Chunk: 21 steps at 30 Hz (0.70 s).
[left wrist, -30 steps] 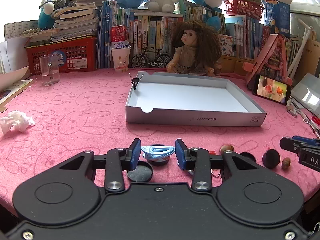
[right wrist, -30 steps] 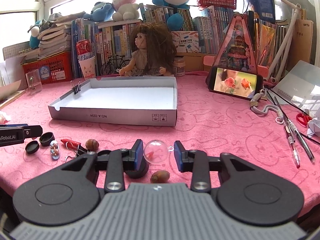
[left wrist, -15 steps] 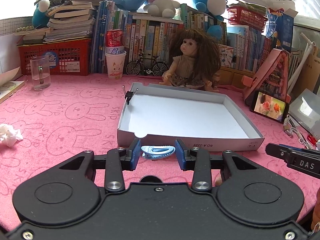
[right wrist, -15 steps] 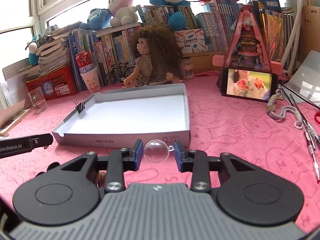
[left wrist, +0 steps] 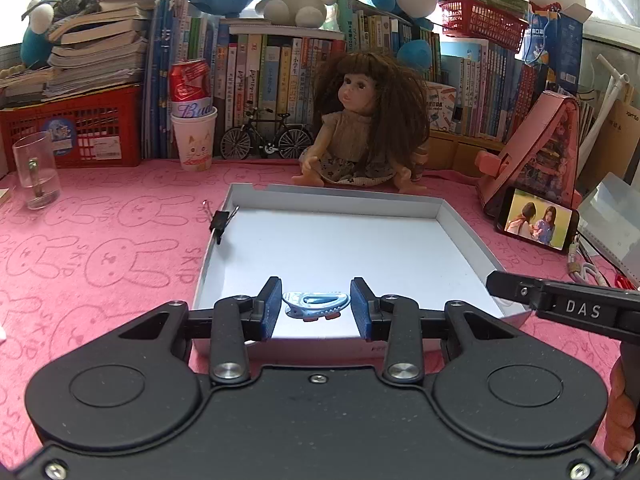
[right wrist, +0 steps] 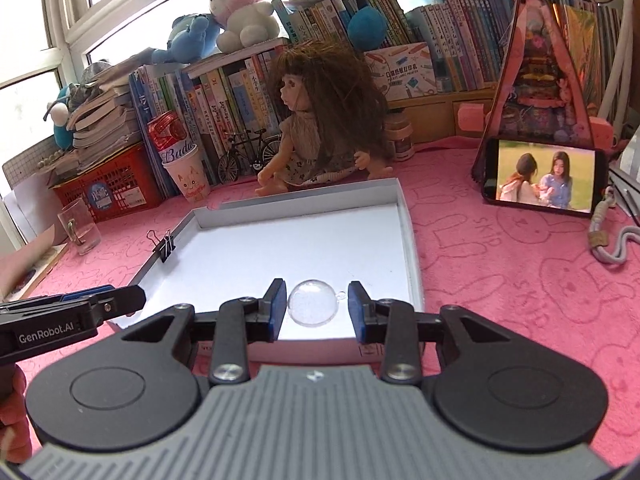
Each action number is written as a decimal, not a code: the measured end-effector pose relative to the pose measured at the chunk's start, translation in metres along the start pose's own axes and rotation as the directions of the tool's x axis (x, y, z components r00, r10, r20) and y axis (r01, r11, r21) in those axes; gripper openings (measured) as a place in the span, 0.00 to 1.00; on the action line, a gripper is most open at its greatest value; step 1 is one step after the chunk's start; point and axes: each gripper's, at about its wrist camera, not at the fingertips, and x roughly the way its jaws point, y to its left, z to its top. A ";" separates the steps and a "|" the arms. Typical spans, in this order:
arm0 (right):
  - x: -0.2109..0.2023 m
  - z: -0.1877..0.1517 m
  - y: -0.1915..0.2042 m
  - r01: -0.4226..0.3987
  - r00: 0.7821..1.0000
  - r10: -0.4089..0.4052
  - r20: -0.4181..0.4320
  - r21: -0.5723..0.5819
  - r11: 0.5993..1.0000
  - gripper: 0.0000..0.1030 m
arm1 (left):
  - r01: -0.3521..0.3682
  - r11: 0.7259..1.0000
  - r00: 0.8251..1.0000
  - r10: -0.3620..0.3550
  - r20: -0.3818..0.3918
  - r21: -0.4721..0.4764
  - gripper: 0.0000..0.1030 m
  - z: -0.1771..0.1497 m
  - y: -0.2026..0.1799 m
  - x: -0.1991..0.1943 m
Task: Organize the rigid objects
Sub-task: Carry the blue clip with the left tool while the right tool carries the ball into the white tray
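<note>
Left gripper (left wrist: pixel 316 307): blue pads pinch a pale blue hair clip (left wrist: pixel 316 305) end to end, carried just over the near edge of the white tray (left wrist: pixel 460 224).
Right gripper (right wrist: pixel 317 307): pads hold a clear plastic ball (right wrist: pixel 313 307) with a small loop on its right side, over the tray's near edge, right of the left gripper.
Tray: shallow white cardboard box on a pink bunny-print cloth (left wrist: pixel 100 240); its floor looks bare.
Binder clip (left wrist: pixel 221 221): black, clamped on the tray's left wall.
Far side: a doll (left wrist: pixel 360 128) sits just behind the tray; a phone (left wrist: pixel 536 224) plays video at far right.
Progress: early, by my reading. Nothing lies in the tray yet; both items are aloft and not yet released.
Left to do: lower and release both items.
</note>
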 end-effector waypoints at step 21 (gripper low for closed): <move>0.085 0.018 -0.003 0.028 0.990 -0.033 -0.139 -0.036 0.999 0.38 | -0.031 0.999 0.988 0.028 -0.152 -0.021 0.34 0.018 -0.002 0.108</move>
